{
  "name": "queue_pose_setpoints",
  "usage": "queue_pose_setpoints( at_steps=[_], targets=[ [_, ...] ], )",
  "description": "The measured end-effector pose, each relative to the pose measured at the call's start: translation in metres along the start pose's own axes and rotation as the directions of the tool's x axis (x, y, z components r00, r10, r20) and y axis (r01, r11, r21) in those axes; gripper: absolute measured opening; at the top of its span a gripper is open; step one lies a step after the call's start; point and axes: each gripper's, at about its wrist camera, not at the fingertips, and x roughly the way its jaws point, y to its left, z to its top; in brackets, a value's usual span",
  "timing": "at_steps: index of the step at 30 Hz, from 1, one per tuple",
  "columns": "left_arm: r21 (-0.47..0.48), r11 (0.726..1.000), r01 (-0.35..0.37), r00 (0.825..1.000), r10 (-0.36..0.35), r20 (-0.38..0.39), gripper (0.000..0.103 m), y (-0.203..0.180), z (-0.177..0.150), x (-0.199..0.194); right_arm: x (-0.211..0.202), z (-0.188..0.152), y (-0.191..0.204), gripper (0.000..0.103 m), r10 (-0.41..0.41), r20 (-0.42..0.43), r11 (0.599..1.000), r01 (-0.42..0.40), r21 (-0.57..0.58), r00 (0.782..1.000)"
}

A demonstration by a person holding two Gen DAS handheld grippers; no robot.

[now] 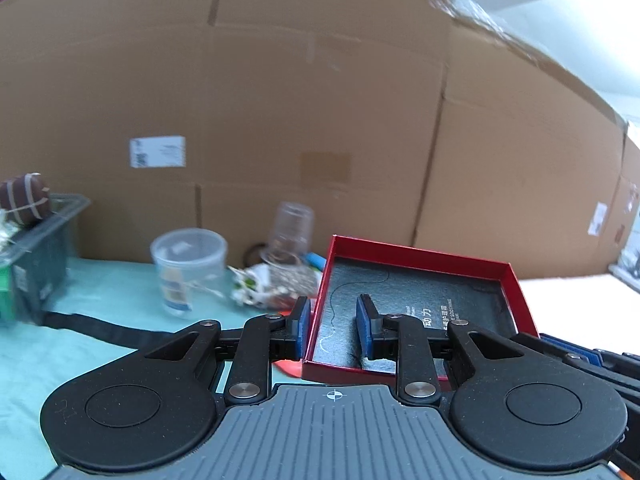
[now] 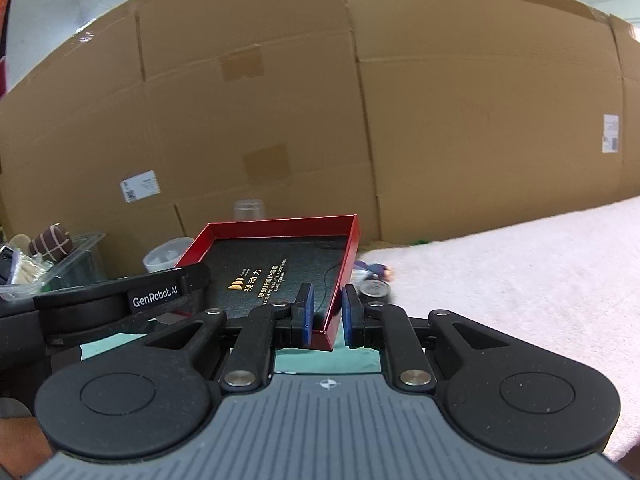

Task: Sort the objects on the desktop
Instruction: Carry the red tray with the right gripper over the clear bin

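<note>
You had the red box lid (image 1: pixel 416 312) lifted clear of the green cloth (image 1: pixel 104 292), left gripper (image 1: pixel 332 330) and right gripper (image 2: pixel 325 314) each clamped on a side wall; keeping it level was your safest carry.

— What blocked the way ahead of the tongs?

— A wall of cardboard boxes (image 1: pixel 280 100) closed off the far side. Left of the left gripper (image 1: pixel 332 326) stood a clear plastic cup (image 1: pixel 188 268), a tipped jar (image 1: pixel 290 232) and a loaded bin (image 1: pixel 44 248).

— Any free room?

— Right of the right gripper (image 2: pixel 327 314), the pale pink cloth (image 2: pixel 520 280) lay open, but for a small round thing (image 2: pixel 374 289) just beside its pads.
</note>
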Motion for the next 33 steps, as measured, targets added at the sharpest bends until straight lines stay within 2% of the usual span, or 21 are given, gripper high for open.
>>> queue_pose_setpoints(
  at_steps=[14, 22, 30, 31, 33],
  targets=[
    [-0.057, 0.994, -0.089, 0.990, 0.095, 0.109, 0.028, 0.068, 0.021, -0.055, -0.023, 0.012, 0.073, 0.016, 0.104, 0.048, 0.991, -0.100, -0.091, 0.993],
    [-0.090, 0.984, -0.151, 0.973, 0.164, 0.161, 0.027, 0.107, 0.029, -0.078, -0.028, 0.022, 0.116, 0.016, 0.172, 0.072, 0.977, -0.160, -0.139, 0.983],
    [-0.149, 0.962, -0.228, 0.950, 0.253, 0.183, 0.026, 0.159, 0.039, -0.095, -0.015, 0.029, 0.165, 0.019, 0.262, 0.071, 0.950, -0.244, -0.195, 0.962],
    [-0.155, 0.959, -0.237, 0.946, 0.264, 0.186, 0.032, 0.165, 0.040, -0.097, -0.014, 0.031, 0.173, 0.019, 0.273, 0.075, 0.945, -0.253, -0.206, 0.959],
    [-0.170, 0.952, -0.255, 0.938, 0.286, 0.195, 0.034, 0.180, 0.043, -0.103, -0.012, 0.033, 0.188, 0.019, 0.294, 0.078, 0.936, -0.271, -0.226, 0.953]
  ],
)
